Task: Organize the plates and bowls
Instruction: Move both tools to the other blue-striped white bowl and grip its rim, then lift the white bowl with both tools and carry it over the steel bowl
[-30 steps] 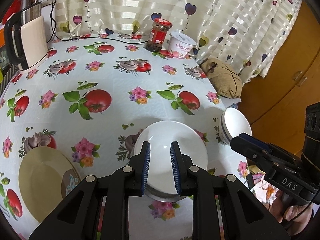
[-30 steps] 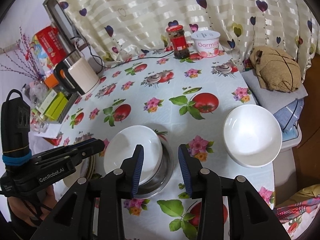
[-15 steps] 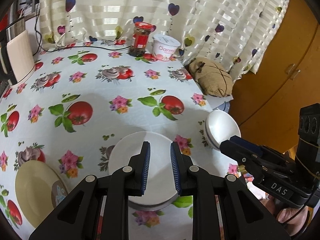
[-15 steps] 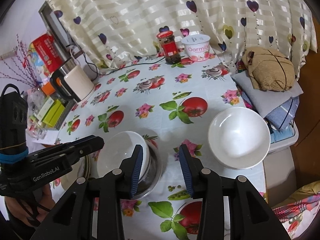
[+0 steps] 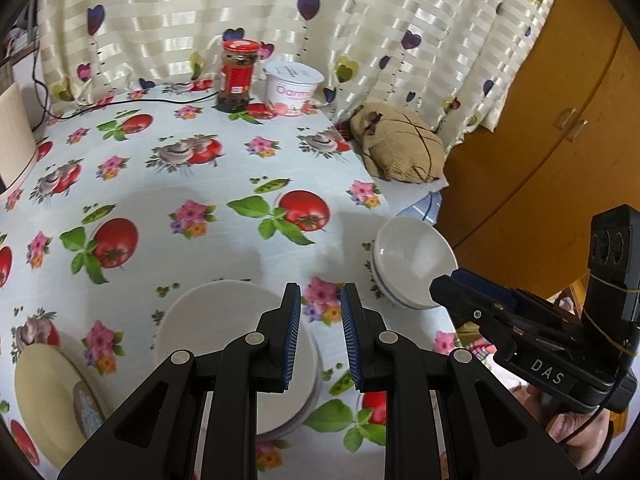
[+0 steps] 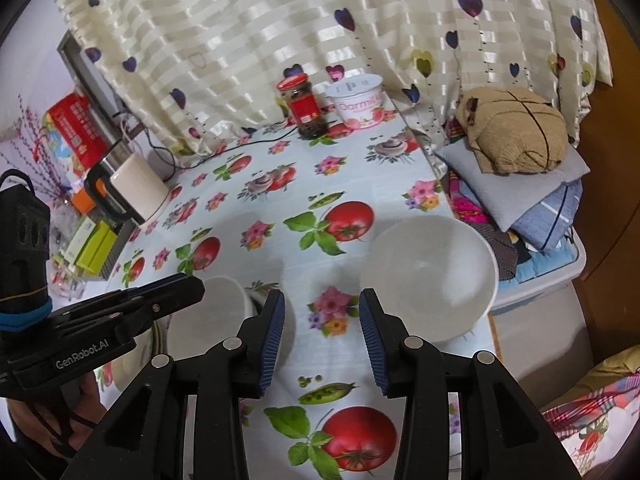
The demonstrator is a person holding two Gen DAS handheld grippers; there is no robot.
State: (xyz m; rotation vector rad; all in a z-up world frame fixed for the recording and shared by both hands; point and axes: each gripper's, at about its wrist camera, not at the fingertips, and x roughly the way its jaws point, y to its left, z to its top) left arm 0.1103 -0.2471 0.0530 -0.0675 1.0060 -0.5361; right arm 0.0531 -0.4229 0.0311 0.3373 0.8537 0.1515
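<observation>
both tongs (image 5: 320, 332) (image 6: 322, 332) now right of the half-hidden white bowl (image 5: 224, 320), parted, empty

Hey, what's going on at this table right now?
A person is tidying dishes with a hand-held gripper in each hand. The left hand-held gripper and the right hand-held gripper are both open and empty. A white bowl sits near the table's right edge, another white bowl sits nested in a metal one, and a yellow plate lies left.
</observation>
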